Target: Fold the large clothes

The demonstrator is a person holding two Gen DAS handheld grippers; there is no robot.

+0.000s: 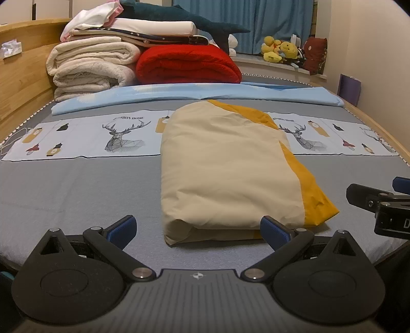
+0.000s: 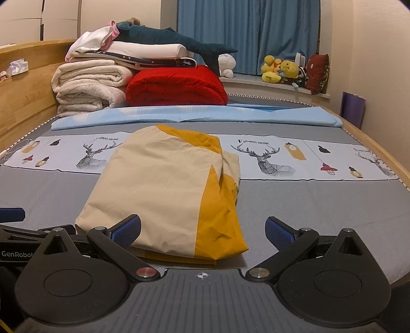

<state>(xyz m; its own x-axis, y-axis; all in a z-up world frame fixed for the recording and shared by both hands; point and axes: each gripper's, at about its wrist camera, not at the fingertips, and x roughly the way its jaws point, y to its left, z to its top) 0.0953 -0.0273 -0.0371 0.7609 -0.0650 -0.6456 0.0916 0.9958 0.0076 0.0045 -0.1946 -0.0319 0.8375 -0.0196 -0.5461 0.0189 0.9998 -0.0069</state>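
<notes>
A cream-and-mustard folded garment (image 1: 225, 169) lies mid-frame on the bed (image 1: 77, 189). Soft, light, slippery-looking cloth is judged; its near folded edge suits gripping. Left tool (image 1: 197, 228) and right tool (image 2: 202, 228) are spread wide, empty.

A bed (image 1: 77, 184) with a grey sheet carries a printed band of deer drawings (image 1: 123, 135). Behind it lies a light blue sheet (image 1: 179, 96). Further back, cream blankets (image 1: 89, 66) are stacked beside a red blanket (image 1: 187, 64), with a dark plush shark (image 1: 179, 18) on top. Yellow plush toys (image 1: 279, 50) sit on the windowsill before blue curtains (image 1: 256, 23).
</notes>
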